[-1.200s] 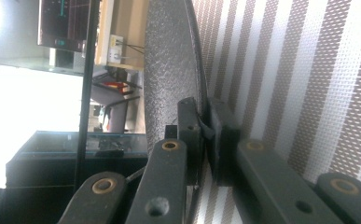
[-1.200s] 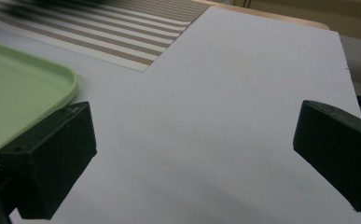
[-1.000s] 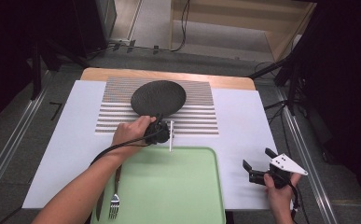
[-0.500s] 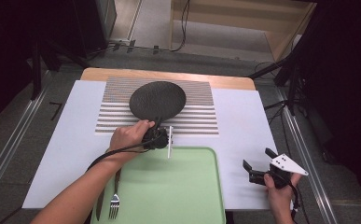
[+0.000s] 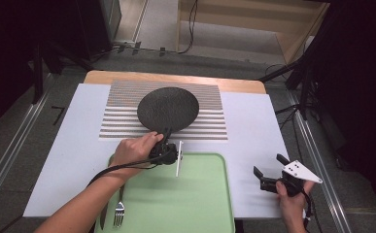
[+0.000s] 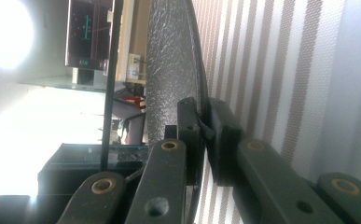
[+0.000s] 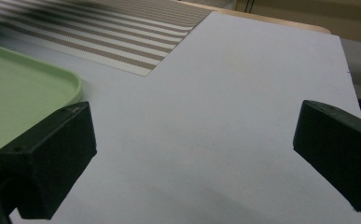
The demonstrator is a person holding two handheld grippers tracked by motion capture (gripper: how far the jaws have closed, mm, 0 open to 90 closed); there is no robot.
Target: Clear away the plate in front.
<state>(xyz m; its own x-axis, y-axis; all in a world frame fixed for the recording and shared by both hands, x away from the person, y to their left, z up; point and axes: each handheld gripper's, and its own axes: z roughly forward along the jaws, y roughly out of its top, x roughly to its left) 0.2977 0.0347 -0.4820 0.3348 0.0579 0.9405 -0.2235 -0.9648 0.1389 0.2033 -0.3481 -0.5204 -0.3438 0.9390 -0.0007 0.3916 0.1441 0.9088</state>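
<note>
Black textured plate (image 5: pixel 168 108) on striped placemat (image 5: pixel 127 121), toward mat's centre, near edge lifted slightly off the weave per left gripper view (image 6: pixel 173 70). Near rim clamped between jaws of left gripper (image 5: pixel 167 141); pads clenched on rim from above and below, seen edge-on in left gripper view (image 6: pixel 205 130). Left hand (image 5: pixel 136 150) wrapped round gripper body, forearm entering from bottom left, cable trailing back along it.

Green tray (image 5: pixel 210 204) just in front of placemat, its far edge beside left gripper; corner of tray also at left in right gripper view (image 7: pixel 52 79). Fork (image 5: pixel 120 213) and knife (image 5: pixel 103 221) lying on table at tray's left edge, partly under forearm.

Right gripper (image 5: pixel 268 174) held in right hand (image 5: pixel 292 201) near bottom right, well apart from plate, over bare white table cover (image 5: pixel 253 126). Jaws released, spread wide, nothing between them; white surface visible across gap in right gripper view (image 7: pixel 192 154).

Wooden table edge (image 5: pixel 176 78) showing beyond cover at far side.
</note>
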